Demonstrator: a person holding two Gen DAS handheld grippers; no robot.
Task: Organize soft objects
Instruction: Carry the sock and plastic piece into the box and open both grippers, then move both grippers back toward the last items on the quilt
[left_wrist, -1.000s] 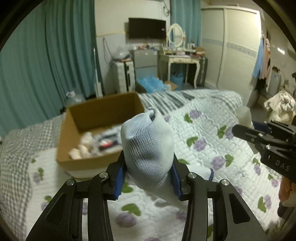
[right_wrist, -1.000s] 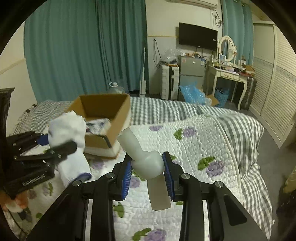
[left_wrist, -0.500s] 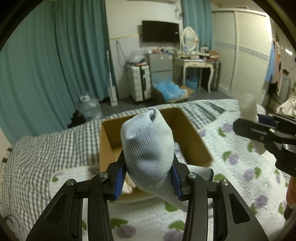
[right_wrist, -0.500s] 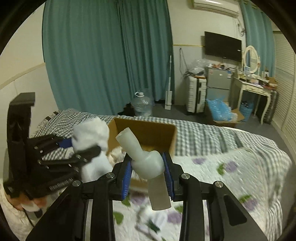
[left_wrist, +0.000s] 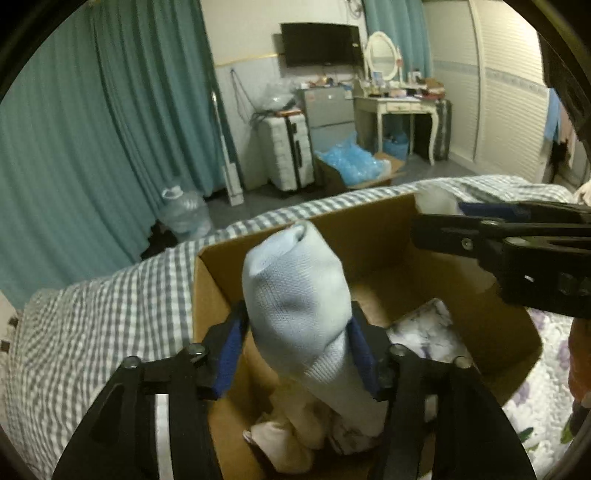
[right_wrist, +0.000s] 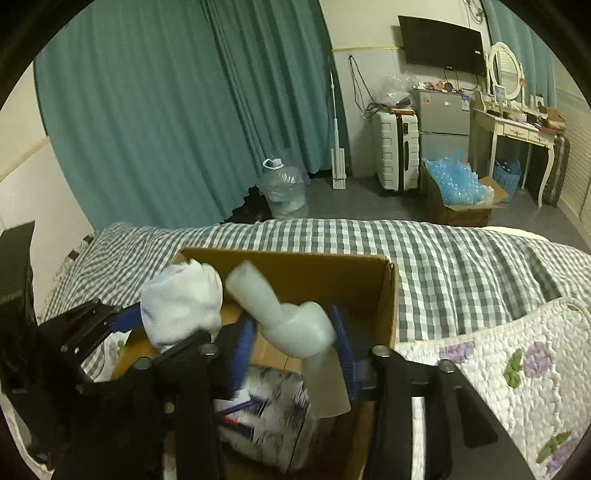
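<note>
My left gripper (left_wrist: 295, 343) is shut on a pale blue sock (left_wrist: 295, 295) and holds it above the open cardboard box (left_wrist: 369, 225). My right gripper (right_wrist: 293, 343) is shut on a knotted white sock (right_wrist: 295, 325), also over the box (right_wrist: 288, 262). The right gripper shows at the right of the left wrist view (left_wrist: 517, 243). The left gripper with its sock (right_wrist: 181, 302) shows at the left of the right wrist view. Folded clothes (left_wrist: 288, 435) and a patterned cloth (right_wrist: 273, 402) lie inside the box.
The box sits on a bed with a grey checked cover (right_wrist: 461, 266) and a floral quilt (right_wrist: 517, 369). Beyond the bed are teal curtains (right_wrist: 166, 110), a water jug (right_wrist: 282, 192), a white suitcase (right_wrist: 395, 147) and a dressing table (left_wrist: 399, 107).
Both grippers have moved with their socks from over the quilt to above the cardboard box, which now fills the lower part of both views.
</note>
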